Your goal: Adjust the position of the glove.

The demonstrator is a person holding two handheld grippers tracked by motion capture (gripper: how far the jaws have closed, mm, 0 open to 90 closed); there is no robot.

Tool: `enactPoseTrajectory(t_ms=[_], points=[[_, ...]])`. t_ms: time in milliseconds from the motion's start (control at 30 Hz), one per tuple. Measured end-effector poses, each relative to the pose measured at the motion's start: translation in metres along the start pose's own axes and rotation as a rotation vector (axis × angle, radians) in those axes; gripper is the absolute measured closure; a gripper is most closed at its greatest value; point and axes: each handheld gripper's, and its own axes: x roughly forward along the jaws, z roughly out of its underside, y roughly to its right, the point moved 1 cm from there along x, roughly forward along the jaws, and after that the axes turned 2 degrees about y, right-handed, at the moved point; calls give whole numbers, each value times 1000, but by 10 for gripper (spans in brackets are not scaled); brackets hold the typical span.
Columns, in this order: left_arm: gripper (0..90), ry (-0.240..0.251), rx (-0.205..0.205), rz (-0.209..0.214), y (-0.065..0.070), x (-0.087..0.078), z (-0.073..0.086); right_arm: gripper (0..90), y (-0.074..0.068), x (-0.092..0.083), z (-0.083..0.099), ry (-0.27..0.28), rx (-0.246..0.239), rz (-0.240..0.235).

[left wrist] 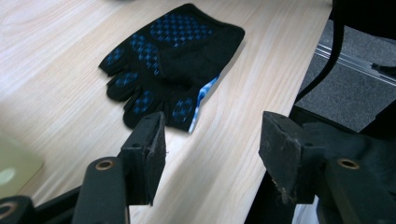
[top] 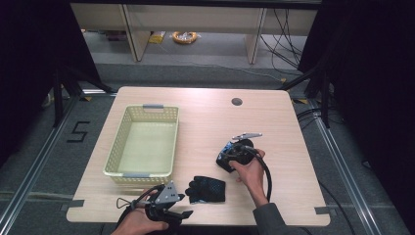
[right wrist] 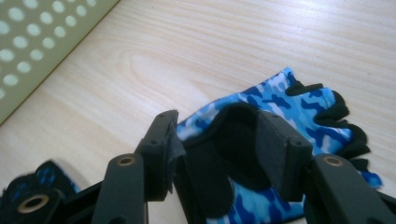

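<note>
The wooden table (top: pixel 205 117) takes up most of the scene, with the person's two forearms reaching in from the near edge. The right hand (top: pixel 250 169) stretches well forward over the middle right of the table, tipping the right gripper (right wrist: pixel 215 140) down onto a blue camouflage glove (right wrist: pixel 299 100). Its jaws stand apart, one on either side of the glove's black cuff opening, not yet closed on the fabric. The left hand (top: pixel 139 223) hangs back at the near edge, holding the left gripper (left wrist: pixel 212 154) low and level, pointed across the table toward a black glove (left wrist: pixel 170 60) with blue grip dots. That glove lies flat, palm up, just beyond the jaws, which are spread wide and hold nothing.

On the left half of the table sits a pale yellow perforated basket (top: pixel 120 142) with grey handles at both ends; nothing lies inside it. Both gloves are outside it, to its right.
</note>
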Motion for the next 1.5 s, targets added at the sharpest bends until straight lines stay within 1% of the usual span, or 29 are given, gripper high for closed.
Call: enactPoseTrajectory(t_ms=[33,67,133,167,267,300,333,500,567,633,733,800,833,867,900,933,967,1000,1033,1067,1100,1133,1167,1233,1267,1333,1367,1433,1500], points=[[399,7,-17,4,0,-1,1,504,1,4,-1,5,0,3],[398,-7,0,-8,-3,-2,2,504,-1,7,-1,0,22,4],[395,-6,-6,-13,-5,-4,3,504,-1,15,-2,5,37,16],[393,-6,-23,-5,-6,-4,4,503,-2,18,-3,-8,51,23],[383,-10,-7,-12,-10,-3,5,503,-2,25,-4,-30,53,50],[377,-11,-21,-12,-9,-3,5,506,-3,28,-4,-15,47,50],[376,-3,-50,5,-8,-2,6,522,-4,28,-5,-31,51,44],[374,-3,-28,1,-9,-1,6,548,-6,33,-6,-43,-16,53],[373,-12,-15,2,-10,-1,6,540,-8,35,-7,-4,8,52],[374,-5,-47,4,-8,0,6,536,-10,34,-9,-8,22,48],[373,-4,-38,3,-9,0,7,533,-12,36,-11,-22,18,41],[371,-16,-26,2,-10,0,7,539,-15,38,-11,-29,5,40],[370,5,-48,10,-8,1,7,561,-17,40,-11,-27,-9,54],[370,5,-68,10,-7,1,7,596,-19,42,-9,-23,-53,63],[371,-6,-47,11,-9,1,7,636,-20,43,-8,-30,-72,80],[370,-16,-22,7,-10,0,7,679,-19,43,-6,-26,-125,97],[371,-7,-35,8,-9,1,8,708,-20,42,-4,-25,-164,97],[370,-10,-34,8,-9,1,8,741,-21,40,-3,-38,-156,98],[371,-17,-28,8,-9,1,8,777,-20,39,-3,-37,-160,89],[371,-11,-52,4,-7,2,9,796,-17,39,-2,-30,-173,73],[371,-15,-52,9,-7,2,9,826,-16,39,-1,-21,-168,64],[371,-25,-17,11,-8,1,9,865,-17,38,0,-21,-138,44],[371,-24,-26,11,-7,2,9,879,-16,36,2,-35,-142,22],[371,-16,-50,9,-6,3,9,888,-17,35,3,-28,-168,15],[372,-14,-38,15,-7,2,9,891,-15,34,3,-42,-188,7],[373,-8,-62,14,-7,3,10,894,-11,33,4,-30,-195,-8],[373,-21,-29,15,-10,2,10,895,-11,32,4,-36,-178,-21],[374,-20,-58,19,-10,3,10,895,-10,28,3,-32,-182,-36],[374,-5,-53,11,-11,3,10,895,-9,24,1,0,-198,-47]])
